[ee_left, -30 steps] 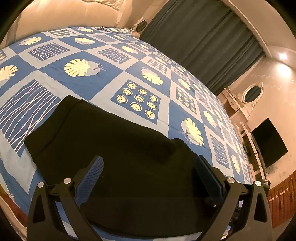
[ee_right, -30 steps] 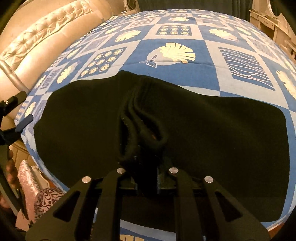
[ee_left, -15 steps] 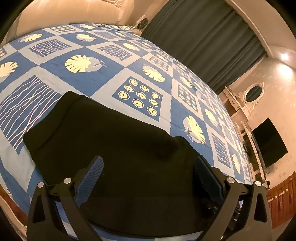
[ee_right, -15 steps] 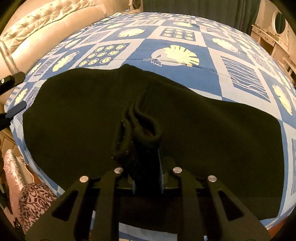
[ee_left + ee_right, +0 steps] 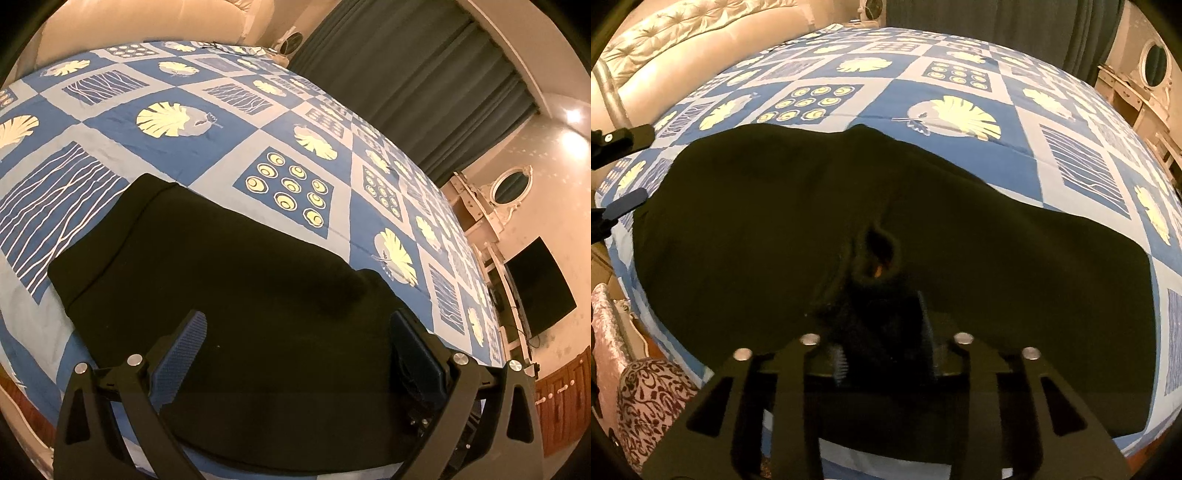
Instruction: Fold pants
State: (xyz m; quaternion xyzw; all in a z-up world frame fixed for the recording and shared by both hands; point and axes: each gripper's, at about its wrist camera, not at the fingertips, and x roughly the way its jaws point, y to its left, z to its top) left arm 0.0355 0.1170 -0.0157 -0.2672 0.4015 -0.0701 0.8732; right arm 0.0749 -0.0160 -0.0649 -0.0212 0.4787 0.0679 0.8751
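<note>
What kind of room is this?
Most likely a bedroom: a wide bed under a blue patterned bedspread with a tufted headboard, a dressing table with an oval mirror, and dark curtains.

We are counting one pair of black pants (image 5: pixel 236 280) lying on one blue patterned bedspread (image 5: pixel 207 122), two grippers, the left gripper (image 5: pixel 295 328) and the right gripper (image 5: pixel 882 332), one dark curtain (image 5: pixel 413 74), one black screen (image 5: pixel 539 284) and one oval mirror (image 5: pixel 511 184).
</note>
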